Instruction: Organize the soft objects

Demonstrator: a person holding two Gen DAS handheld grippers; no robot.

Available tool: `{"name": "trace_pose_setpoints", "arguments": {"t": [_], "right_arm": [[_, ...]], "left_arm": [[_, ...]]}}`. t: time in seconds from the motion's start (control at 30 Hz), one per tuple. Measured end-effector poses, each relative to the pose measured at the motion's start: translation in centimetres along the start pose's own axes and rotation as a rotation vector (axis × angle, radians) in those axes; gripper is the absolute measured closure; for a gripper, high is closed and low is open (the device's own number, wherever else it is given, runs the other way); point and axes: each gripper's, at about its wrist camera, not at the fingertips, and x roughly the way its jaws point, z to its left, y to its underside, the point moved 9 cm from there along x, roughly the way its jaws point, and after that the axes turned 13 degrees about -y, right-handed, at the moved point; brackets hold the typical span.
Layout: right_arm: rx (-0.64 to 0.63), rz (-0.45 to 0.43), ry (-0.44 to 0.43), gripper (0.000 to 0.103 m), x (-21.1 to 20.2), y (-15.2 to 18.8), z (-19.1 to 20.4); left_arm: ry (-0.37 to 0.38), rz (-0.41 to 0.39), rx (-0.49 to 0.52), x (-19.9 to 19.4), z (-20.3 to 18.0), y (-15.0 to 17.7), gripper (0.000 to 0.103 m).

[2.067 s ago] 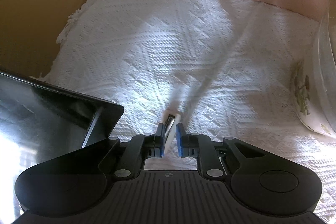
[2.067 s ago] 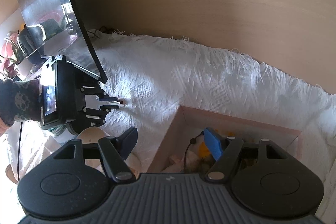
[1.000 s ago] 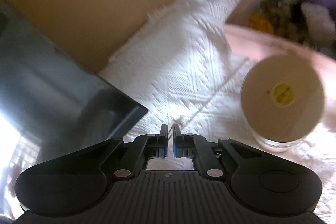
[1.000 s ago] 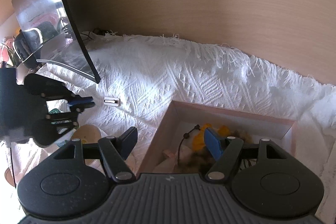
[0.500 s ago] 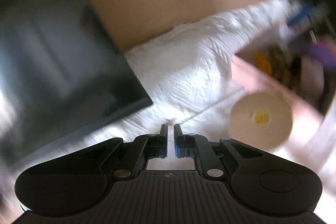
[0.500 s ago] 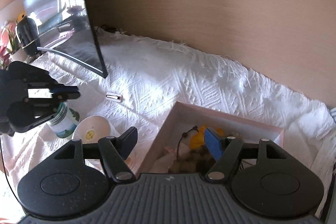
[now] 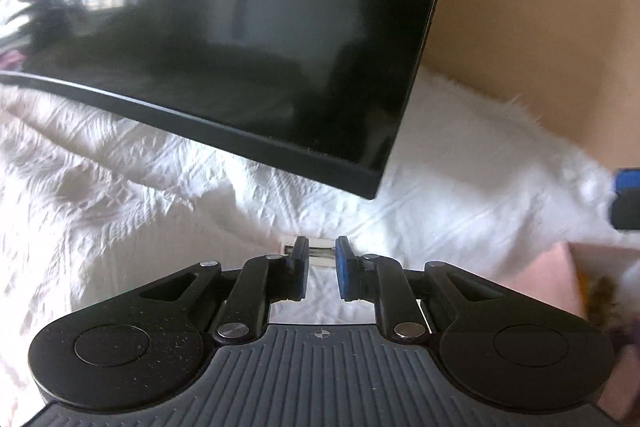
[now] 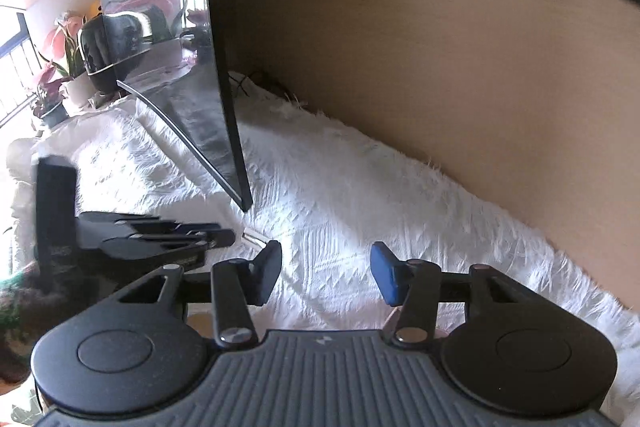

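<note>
My left gripper (image 7: 321,247) is slightly open just above a small white flat object (image 7: 320,253) that lies on the white woven cloth (image 7: 120,203); its fingertips straddle the object without closing on it. It also shows in the right wrist view (image 8: 224,238), next to the same white object (image 8: 254,238). My right gripper (image 8: 325,267) is open and empty above the cloth (image 8: 340,195). A corner of the pink box (image 7: 548,279) with soft toys inside shows at the right edge of the left wrist view.
A large black monitor (image 7: 248,39) hangs over the cloth just behind the white object; it also shows in the right wrist view (image 8: 192,75). A wooden wall (image 8: 420,47) runs behind the table. Potted plants (image 8: 52,83) stand far left.
My left gripper swung left, came down over the small white object and opened a little. My right gripper lifted away from the pink box, which has left its view.
</note>
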Motion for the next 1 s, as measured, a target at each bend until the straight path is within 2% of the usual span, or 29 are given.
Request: {"name": "trace_pose_setpoints", "arguments": {"t": [0.17,0.3,0.37,0.53,0.7,0.8,0.9,1.0], "right_arm": [[0.053,0.027,0.01,0.053,1.0,2.8,-1.8],[0.131,0.023,-0.014,0.053,1.5,4.5,-2.7],[0.152,0.03,-0.016,0.053,1.8,5.2,-3.0],[0.186,0.024,-0.005,0.053,1.3,6.0,-3.8],[0.181,0.018,0.004,0.053,0.5,5.7,-3.6],[0.173,0.021,0.009,0.053,0.5,5.5,-3.1],[0.176,0.024,0.01,0.052,0.5,5.3,-2.8],[0.174,0.027,0.02,0.052,0.2,5.3,-2.3]], "left_arm": [[-0.022,-0.018,-0.028,2.6,-0.1,-0.8,0.087],[-0.042,0.049,0.033,5.1,-0.5,-0.6,0.087],[-0.018,0.072,0.081,4.9,-0.9,-0.1,0.086],[0.151,0.252,0.127,2.4,-1.1,2.5,0.086],[0.162,0.186,0.132,0.5,0.5,2.4,0.086],[0.147,0.186,0.078,0.2,1.2,2.2,0.086],[0.083,0.193,0.021,1.4,1.5,1.2,0.086],[0.01,0.202,0.071,2.6,1.0,1.2,0.086]]}}
